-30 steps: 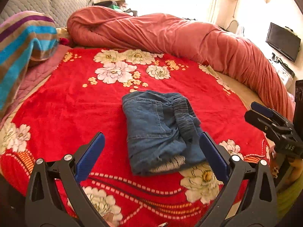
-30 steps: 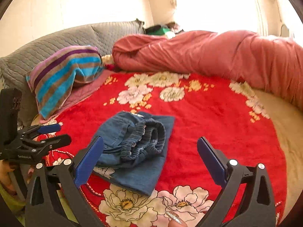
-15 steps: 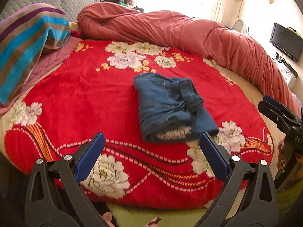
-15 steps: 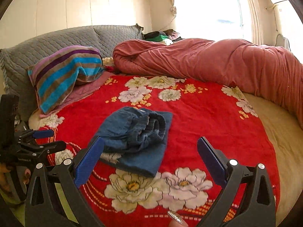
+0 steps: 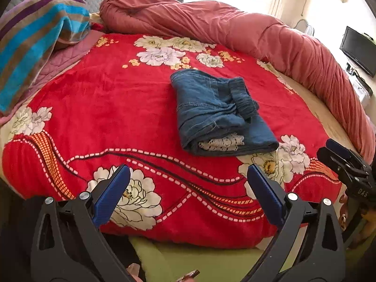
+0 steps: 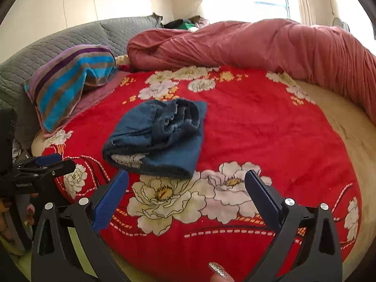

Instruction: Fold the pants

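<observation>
The blue denim pants (image 5: 218, 112) lie folded into a compact bundle on the red flowered blanket (image 5: 94, 108), elastic waistband on top and a white lace hem showing at the near end. In the right wrist view the pants (image 6: 159, 136) sit left of centre. My left gripper (image 5: 188, 181) hangs open over the bed's near edge, well short of the pants, holding nothing. My right gripper (image 6: 186, 185) is open too, just short of the bundle, empty. Each gripper shows at the side of the other's view: the right gripper (image 5: 338, 152), the left gripper (image 6: 47, 163).
A rolled pink-red duvet (image 5: 235, 28) curves along the bed's far and right sides. A striped towel (image 5: 35, 35) over a pillow and a grey quilted headboard (image 6: 47, 47) lie at the left. A TV (image 5: 358, 49) stands at the right. The blanket (image 6: 258, 129) lies flat around the pants.
Both grippers have pulled back and away from the folded pants, which now lie farther off and untouched. The bed's near edge has come into view. Both stayed open.
</observation>
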The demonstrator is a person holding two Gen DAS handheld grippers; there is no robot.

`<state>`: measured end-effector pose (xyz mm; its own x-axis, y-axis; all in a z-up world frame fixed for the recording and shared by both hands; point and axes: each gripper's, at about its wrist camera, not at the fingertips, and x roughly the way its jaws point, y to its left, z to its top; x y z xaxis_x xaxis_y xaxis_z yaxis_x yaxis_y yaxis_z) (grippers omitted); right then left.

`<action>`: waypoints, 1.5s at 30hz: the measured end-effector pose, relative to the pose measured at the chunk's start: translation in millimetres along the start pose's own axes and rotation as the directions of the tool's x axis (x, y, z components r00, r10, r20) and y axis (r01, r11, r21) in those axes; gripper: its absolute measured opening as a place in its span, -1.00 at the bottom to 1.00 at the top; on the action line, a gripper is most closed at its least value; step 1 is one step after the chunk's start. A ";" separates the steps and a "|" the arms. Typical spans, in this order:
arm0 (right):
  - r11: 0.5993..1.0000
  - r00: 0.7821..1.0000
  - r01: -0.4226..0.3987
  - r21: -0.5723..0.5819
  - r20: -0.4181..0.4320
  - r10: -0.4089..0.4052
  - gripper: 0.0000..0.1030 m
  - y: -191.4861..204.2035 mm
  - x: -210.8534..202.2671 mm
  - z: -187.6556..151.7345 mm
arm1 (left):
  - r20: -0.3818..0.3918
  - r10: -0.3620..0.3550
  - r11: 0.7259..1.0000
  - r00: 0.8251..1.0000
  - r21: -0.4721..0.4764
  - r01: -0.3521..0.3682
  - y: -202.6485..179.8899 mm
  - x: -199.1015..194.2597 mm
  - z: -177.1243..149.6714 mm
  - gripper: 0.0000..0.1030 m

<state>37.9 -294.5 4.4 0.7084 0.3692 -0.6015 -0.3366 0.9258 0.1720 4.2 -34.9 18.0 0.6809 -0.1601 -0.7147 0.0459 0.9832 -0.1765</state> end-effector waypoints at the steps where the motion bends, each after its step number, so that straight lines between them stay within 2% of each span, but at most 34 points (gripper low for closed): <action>1: 1.000 1.000 -0.004 0.003 -0.005 0.004 0.91 -1.1 1.2 -0.6 | -0.001 0.002 1.000 1.000 0.000 -0.002 0.3 0.2 -0.7 0.81; 45: 1.000 0.999 -0.028 -0.001 -0.033 0.028 0.91 2.7 5.1 -2.9 | -0.023 0.001 1.000 1.000 -0.012 -0.002 -0.2 1.1 -2.8 0.81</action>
<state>38.8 -290.4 -0.4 0.6778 0.3926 -0.6216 -0.3569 0.9149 0.1886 2.9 -35.5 15.3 0.6637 -0.1607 -0.7306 0.0358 0.9824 -0.1835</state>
